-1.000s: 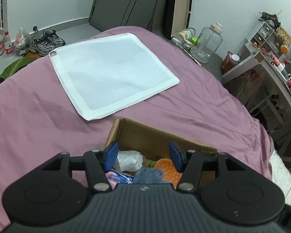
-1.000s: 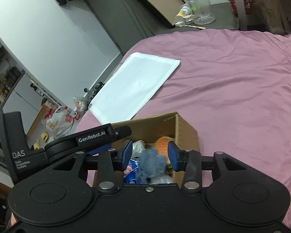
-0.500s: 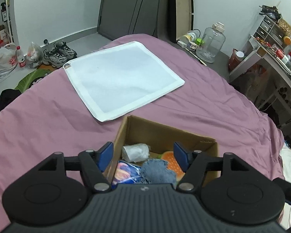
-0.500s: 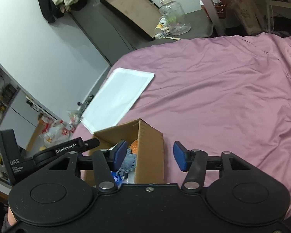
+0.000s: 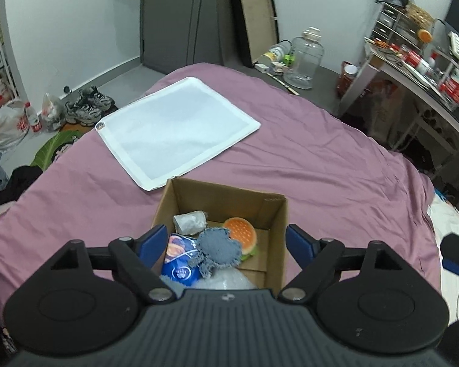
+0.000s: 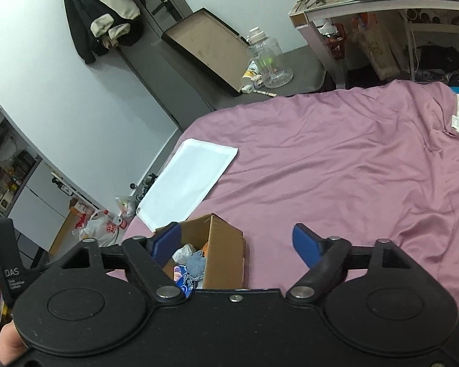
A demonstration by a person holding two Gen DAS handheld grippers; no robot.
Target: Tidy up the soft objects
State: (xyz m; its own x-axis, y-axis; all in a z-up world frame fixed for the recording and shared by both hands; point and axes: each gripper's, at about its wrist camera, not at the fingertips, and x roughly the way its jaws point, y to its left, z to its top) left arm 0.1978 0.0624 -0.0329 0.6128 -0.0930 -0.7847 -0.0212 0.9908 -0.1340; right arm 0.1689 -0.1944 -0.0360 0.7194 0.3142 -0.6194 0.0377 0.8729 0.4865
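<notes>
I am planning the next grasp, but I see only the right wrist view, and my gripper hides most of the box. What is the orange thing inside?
Observer: A burger toy, lying by the right wall of the box.
Operator: Does anything cover it?
Observer: A grey-blue knitted piece overlaps its left edge and a blue packet.
Operator: Is the left gripper open?
Observer: Yes, the left gripper is open and holds nothing.

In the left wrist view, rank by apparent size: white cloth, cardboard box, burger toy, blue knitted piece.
1. white cloth
2. cardboard box
3. and 4. blue knitted piece and burger toy look alike; the toy is partly covered.
</notes>
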